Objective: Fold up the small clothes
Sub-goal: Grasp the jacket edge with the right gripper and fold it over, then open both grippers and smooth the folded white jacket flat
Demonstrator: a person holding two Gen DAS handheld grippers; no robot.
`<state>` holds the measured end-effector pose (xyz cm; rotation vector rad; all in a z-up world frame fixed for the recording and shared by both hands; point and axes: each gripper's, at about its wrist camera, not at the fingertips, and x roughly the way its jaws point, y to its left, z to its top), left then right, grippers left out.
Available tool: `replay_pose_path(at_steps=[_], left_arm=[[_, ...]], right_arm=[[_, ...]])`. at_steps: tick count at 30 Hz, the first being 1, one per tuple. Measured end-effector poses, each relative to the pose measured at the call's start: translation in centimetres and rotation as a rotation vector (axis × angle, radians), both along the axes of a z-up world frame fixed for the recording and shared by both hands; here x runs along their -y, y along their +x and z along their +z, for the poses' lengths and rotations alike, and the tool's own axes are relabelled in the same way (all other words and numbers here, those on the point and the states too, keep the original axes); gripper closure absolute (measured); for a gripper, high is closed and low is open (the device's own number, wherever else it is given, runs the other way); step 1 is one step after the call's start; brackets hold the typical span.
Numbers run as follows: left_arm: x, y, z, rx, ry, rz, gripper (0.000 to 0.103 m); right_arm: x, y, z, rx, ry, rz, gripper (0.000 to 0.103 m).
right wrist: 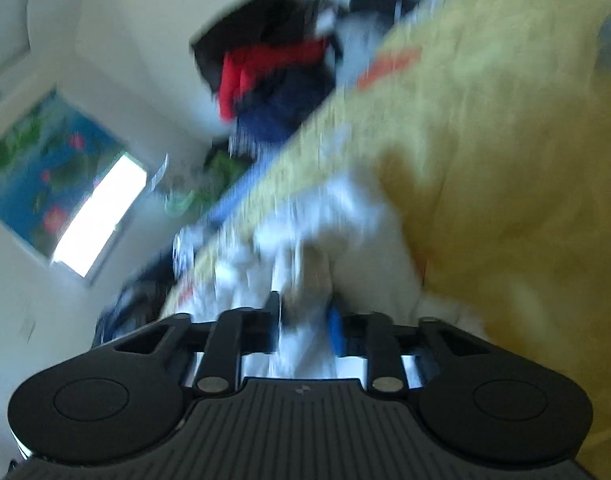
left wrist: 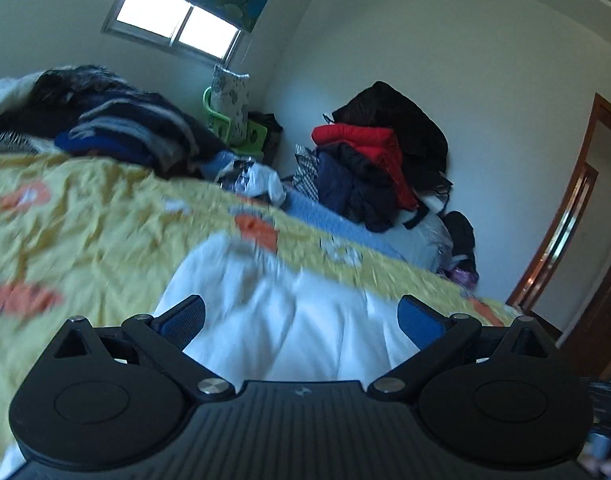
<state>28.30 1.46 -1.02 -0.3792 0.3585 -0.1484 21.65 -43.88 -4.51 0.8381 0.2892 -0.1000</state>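
A small white garment (left wrist: 289, 320) lies on a yellow bedspread (left wrist: 85, 224) with orange patches. My left gripper (left wrist: 301, 320) is open just above the garment, its blue pads wide apart on either side of the cloth. In the right wrist view, which is blurred and tilted, my right gripper (right wrist: 303, 320) is shut on a bunched part of the white garment (right wrist: 305, 240), with cloth pinched between the fingers. The bedspread (right wrist: 505, 160) fills the right of that view.
A stack of folded dark clothes (left wrist: 125, 128) sits at the bed's far left. A heap of red, navy and black jackets (left wrist: 373, 160) stands against the wall beyond the bed. A wooden door (left wrist: 577, 220) is at right. A window (left wrist: 173, 20) is up left.
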Motion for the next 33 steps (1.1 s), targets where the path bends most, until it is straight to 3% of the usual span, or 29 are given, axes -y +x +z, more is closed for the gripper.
replay_pose_path(at_steps=[1,3,5,7,11,17,24,26,29,31,33], left_arm=[[0.2,1.6,0.2,-0.009,-0.001,0.006,0.0],[1.1,4.4,0.3,-0.037,0.031,0.006,0.0],[2.6,6.9,-0.3,-0.066,0.127,0.023,0.0],[4.2,9.5,-1.6,-0.136,0.258,0.024,0.0],[6.2,12.2,-5.6,-0.252,0.495,0.041,0.0],[5.4,12.6,-8.1,-0.272,0.471,0.028,0.0],[5.6,13.2,-8.2,-0.287,0.489,0.034,0.0],[5.5,12.5,-7.5,-0.253,0.511,0.05,0.0],[5.2,7.6,-5.2,-0.132,0.51,0.092,0.0],[5.5,4.3,-3.8,-0.043,0.49,0.037,0.0],[6.7,2.4,-3.4,0.0,0.52,-0.03,0.0]], right_arm=[[-0.5,-0.1,1.1,0.033,-0.043,-0.017,0.058],[-2.1,0.7,3.2,0.081,-0.113,0.055,0.057],[-4.3,3.1,4.2,0.072,-0.166,0.19,0.04],[-6.2,6.4,3.5,-0.018,-0.234,0.292,0.034],[-7.9,11.1,0.0,-0.231,-0.44,0.325,0.032],[-7.4,11.2,-2.6,-0.196,-0.446,0.36,0.03],[-8.4,11.2,-2.7,-0.189,-0.504,0.353,0.03],[-8.8,10.7,-2.1,-0.2,-0.527,0.334,0.031],[-9.3,7.3,-0.1,-0.164,-0.499,0.257,0.032],[-10.3,4.8,0.7,-0.11,-0.503,0.311,0.03],[-11.9,3.3,1.2,-0.089,-0.579,0.347,0.024]])
